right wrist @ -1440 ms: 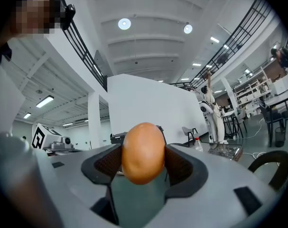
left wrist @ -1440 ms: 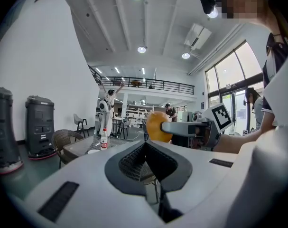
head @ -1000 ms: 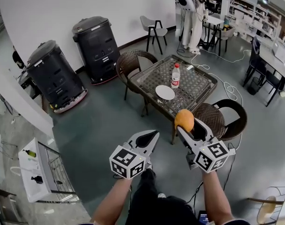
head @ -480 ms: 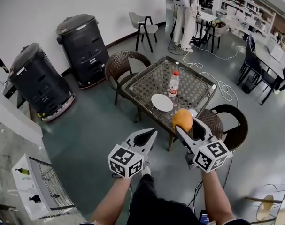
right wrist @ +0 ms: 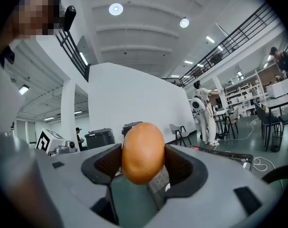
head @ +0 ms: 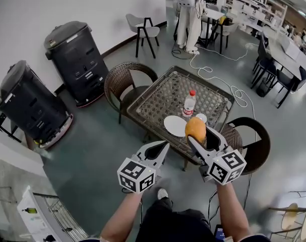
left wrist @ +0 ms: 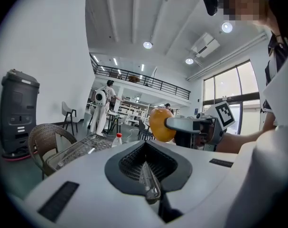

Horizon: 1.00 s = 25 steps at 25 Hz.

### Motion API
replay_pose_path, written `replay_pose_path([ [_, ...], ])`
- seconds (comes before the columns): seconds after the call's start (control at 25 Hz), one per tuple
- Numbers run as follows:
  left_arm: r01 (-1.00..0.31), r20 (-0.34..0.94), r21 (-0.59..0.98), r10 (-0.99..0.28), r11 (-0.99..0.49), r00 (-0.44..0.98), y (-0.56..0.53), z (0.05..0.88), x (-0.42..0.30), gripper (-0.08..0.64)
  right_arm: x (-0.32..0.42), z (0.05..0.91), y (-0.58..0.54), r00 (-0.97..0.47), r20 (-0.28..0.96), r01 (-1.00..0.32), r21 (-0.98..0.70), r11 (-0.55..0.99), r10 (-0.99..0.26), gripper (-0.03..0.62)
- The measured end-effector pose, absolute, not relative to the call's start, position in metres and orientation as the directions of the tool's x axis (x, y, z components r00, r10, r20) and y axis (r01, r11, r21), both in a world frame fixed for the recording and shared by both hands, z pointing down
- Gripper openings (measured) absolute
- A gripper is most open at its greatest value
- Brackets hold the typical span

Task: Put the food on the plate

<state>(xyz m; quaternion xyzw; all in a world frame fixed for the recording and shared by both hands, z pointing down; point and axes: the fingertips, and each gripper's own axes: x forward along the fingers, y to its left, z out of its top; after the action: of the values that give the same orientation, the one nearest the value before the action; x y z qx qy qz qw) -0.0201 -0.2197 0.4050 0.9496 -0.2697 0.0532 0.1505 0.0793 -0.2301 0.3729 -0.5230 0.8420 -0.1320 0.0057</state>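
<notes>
**Left gripper** (head: 164, 146). Held low in front of the person, level with its partner. Fingers together, nothing between them. Judged idle, kept out of the working side's way.

**Right gripper** (head: 202, 136). Fingers clamped on the food, one on each side. It points forward toward the worktop.

**Food** (head: 195, 128). One rounded, smooth, orange-brown piece. It is in the air in the right gripper and not yet on the plate. The head view shows it just right of the plate, though its height above cannot be told. It sits out at the finger ends with most of it standing proud, probably so it can be lowered without the fingers touching the plate.

**Worktop** (head: 163, 97). Glass top in a wicker frame.

**Plate** (head: 175, 125). White and bare, near the worktop's near edge, an easy reach for the drop.

**Bottle** (head: 189, 105). Upright with a red cap, just behind the plate. It is judged the one thing a careless approach could knock.

**Wicker chairs.** One is at the far-left side (head: 123, 79), one at the near right (head: 253, 140).

**Two dark wheeled units** (head: 74, 54). They stand along the wall, well apart from the task.
</notes>
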Motion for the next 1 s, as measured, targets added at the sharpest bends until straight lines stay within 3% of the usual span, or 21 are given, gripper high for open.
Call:
replay_pose_path([
  [0.48, -0.502, 0.187, 0.268, -0.467, -0.822, 0.864, -0.277, 0.414, -0.018, 0.008, 0.079, 0.379, -0.289, -0.430, 0.153, -0.891, -0.234, 0.390, -0.890, 0.290],
  [1.0, -0.559, 0.227, 0.269, -0.512, -0.784, 0.828, -0.321, 0.435, -0.001, 0.008, 0.091, 0.414, -0.342, -0.505, 0.202, -0.852, -0.272, 0.448, -0.839, 0.288],
])
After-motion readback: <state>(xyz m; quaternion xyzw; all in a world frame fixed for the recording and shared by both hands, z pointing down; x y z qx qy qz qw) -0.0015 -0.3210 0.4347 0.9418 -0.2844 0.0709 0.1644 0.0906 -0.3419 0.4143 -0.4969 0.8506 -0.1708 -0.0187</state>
